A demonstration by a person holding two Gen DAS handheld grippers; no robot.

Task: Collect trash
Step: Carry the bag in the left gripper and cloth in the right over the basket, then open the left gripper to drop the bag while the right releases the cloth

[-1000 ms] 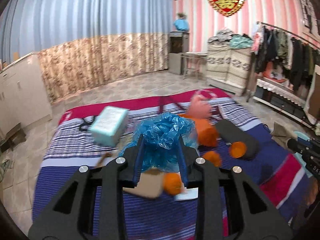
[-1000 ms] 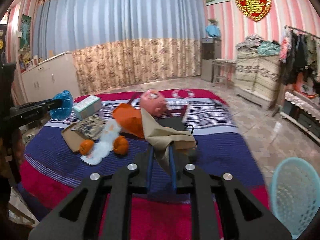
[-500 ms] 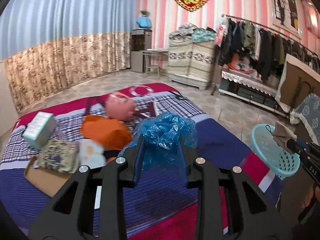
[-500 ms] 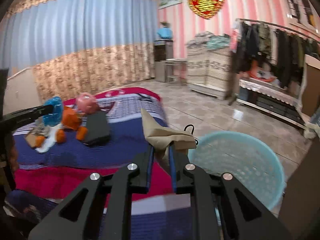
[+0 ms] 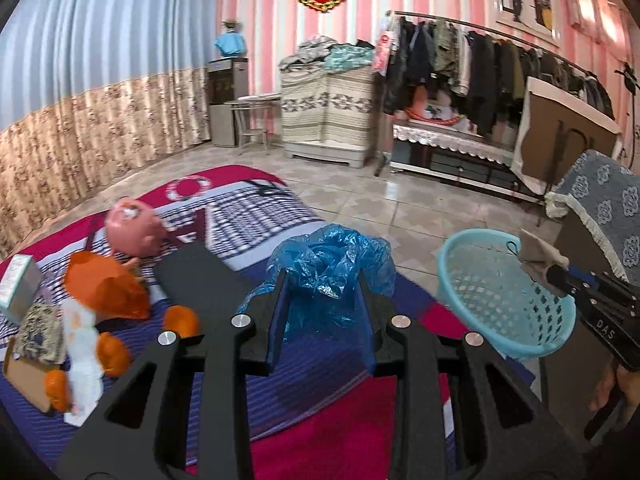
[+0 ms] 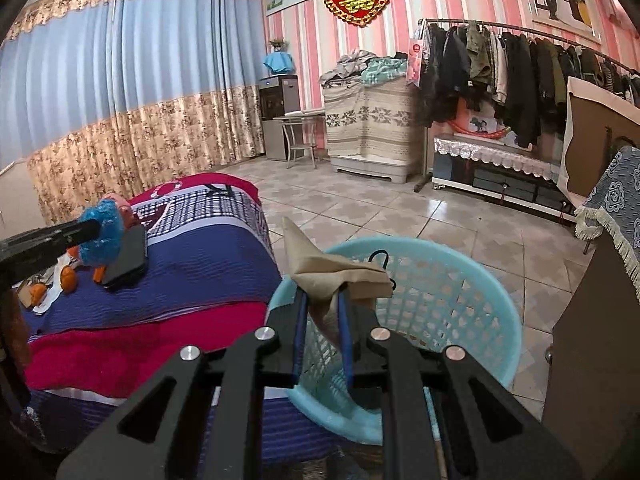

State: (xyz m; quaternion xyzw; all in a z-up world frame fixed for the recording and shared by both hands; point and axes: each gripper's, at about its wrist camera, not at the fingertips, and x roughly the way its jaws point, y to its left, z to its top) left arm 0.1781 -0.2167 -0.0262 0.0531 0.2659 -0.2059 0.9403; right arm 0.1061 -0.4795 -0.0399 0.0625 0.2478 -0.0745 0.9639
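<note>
Pink-striped bedroom with tiled floor, striped bed strewn with litter, left gripper pinching crumpled blue plastic bag above bed edge, right gripper clamped on tan paper scrap over turquoise basket

Both cams are fisheye, mounted behind the fingers and looking forward along them, pitched somewhat down. Left wrist view sits over the bed, facing across it toward the clothes rack; basket off to its right, near. Right wrist view is close above the same basket, bed at its left. Shared: bed, basket, rack, striped wall; each view catches the other gripper at its edge.
</note>
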